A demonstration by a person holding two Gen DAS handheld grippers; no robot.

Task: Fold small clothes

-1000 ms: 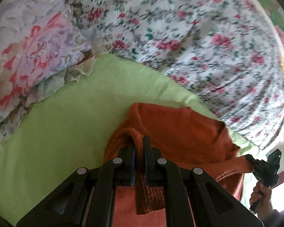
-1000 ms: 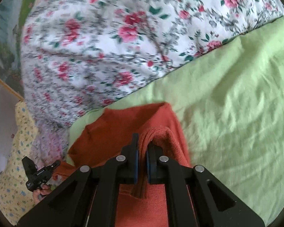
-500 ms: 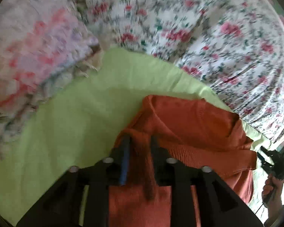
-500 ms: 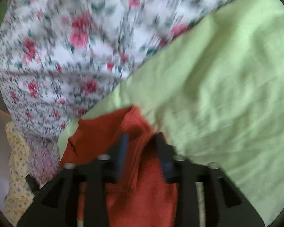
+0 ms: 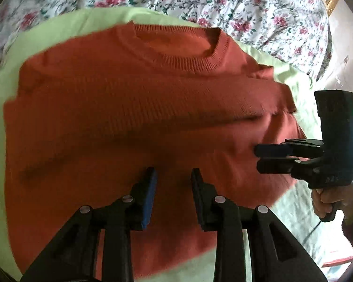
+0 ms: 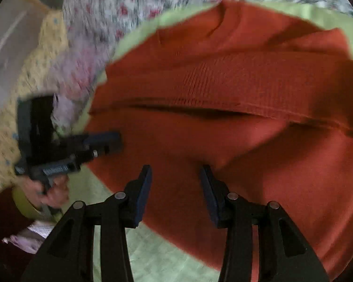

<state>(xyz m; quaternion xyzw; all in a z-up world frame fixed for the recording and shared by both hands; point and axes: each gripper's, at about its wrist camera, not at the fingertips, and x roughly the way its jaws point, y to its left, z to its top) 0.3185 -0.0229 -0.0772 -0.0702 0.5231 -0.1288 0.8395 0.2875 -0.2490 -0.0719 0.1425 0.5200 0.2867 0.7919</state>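
An orange knit sweater (image 5: pixel 120 108) lies folded on the green sheet (image 5: pixel 58 27), neckline at the far side, a folded hem band across its middle. It also fills the right wrist view (image 6: pixel 247 89). My left gripper (image 5: pixel 173 174) is open and empty just above the sweater's near part. My right gripper (image 6: pixel 175 171) is open and empty above the sweater's lower edge. The right gripper also shows in the left wrist view (image 5: pixel 258 158), and the left gripper shows blurred in the right wrist view (image 6: pixel 115 144).
A floral quilt (image 5: pixel 235 7) is bunched along the far side of the bed. A yellow dotted cloth (image 6: pixel 9 122) lies at the left in the right wrist view. The green sheet (image 6: pixel 153 253) runs under the sweater's near edge.
Both grippers have let go of the sweater hem and opened. They have pulled back and risen, so the folded sweater now lies flat below them.
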